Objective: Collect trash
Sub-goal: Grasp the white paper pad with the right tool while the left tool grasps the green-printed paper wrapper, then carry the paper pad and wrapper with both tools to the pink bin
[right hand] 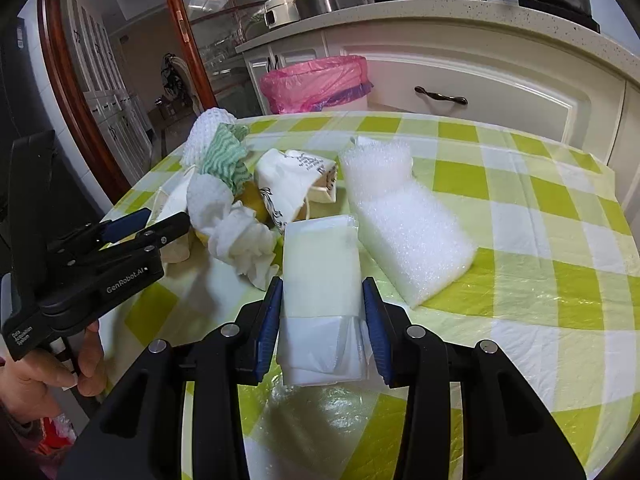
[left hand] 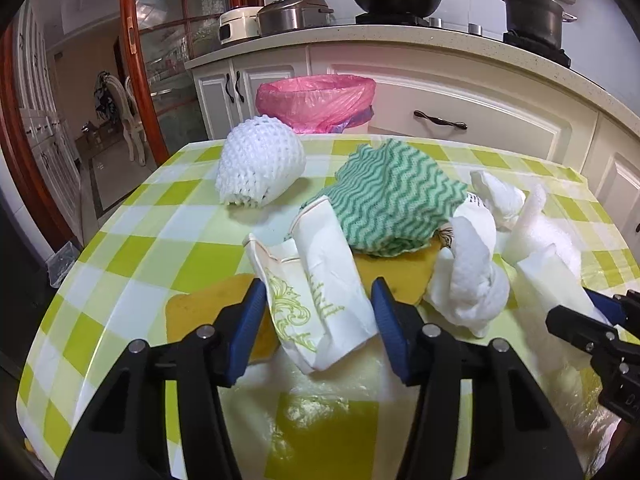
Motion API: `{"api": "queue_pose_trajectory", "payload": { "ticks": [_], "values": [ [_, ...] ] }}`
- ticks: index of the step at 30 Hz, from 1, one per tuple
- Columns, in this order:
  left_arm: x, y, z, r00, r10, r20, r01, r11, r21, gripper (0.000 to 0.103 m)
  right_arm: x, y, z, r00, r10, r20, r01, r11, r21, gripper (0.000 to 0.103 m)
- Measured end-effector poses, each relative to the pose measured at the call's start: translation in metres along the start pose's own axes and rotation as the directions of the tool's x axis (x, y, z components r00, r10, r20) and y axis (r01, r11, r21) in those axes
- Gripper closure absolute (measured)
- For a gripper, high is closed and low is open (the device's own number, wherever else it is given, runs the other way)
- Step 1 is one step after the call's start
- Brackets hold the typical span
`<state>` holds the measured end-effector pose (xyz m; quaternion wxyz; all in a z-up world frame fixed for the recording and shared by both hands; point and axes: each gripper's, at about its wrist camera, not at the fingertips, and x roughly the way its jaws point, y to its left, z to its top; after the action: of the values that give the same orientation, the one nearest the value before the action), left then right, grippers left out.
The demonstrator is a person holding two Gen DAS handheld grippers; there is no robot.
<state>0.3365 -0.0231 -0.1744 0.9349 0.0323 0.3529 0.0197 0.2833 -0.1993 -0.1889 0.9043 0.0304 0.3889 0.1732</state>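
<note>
Both grippers are down on the counter, which has a green-and-white checked plastic cloth on it.

The left gripper has its 2 blue-padded fingers either side of a crumpled paper cup with green leaf print. The pads look right up against the cup, but there's a sliver of gap on the left side, so can't tell for sure whether it's actually clamped. Under the cup there's a yellow sponge, and behind it a green wavy-striped cloth.

The right gripper is squeezed onto a folded white plastic bag, pads touching both sides.

The rest of the trash is bunched in the middle of the counter:
- white foam fruit net at the far left
- twisted paper towel
- small printed carton
- folded white foam sheet just right of the bag

A bin lined with a pink bag stands on the floor past the far edge of the counter, in front of white kitchen cabinets.
</note>
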Motion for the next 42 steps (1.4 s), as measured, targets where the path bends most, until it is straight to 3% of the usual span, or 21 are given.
{"api": "queue_pose_trajectory", "payload": {
  "ticks": [25,35,42],
  "values": [
    [-0.070,0.036,-0.018,0.981,-0.085,0.173,0.092,0.995,-0.035,0.052,-0.031,0.050,0.010,0.994,0.015,0.106,-0.010,0.999,-0.044,0.064],
    [-0.101,0.056,0.015,0.945,-0.100,0.313,0.118,0.992,-0.041,0.052,-0.050,0.068,0.050,0.973,0.062,0.224,-0.050,0.997,-0.058,0.064],
    [-0.087,0.066,0.044,0.938,-0.086,0.336,0.107,0.993,-0.046,0.052,-0.035,0.064,0.090,0.965,0.071,0.253,-0.052,0.996,-0.079,0.064]
  ]
}}
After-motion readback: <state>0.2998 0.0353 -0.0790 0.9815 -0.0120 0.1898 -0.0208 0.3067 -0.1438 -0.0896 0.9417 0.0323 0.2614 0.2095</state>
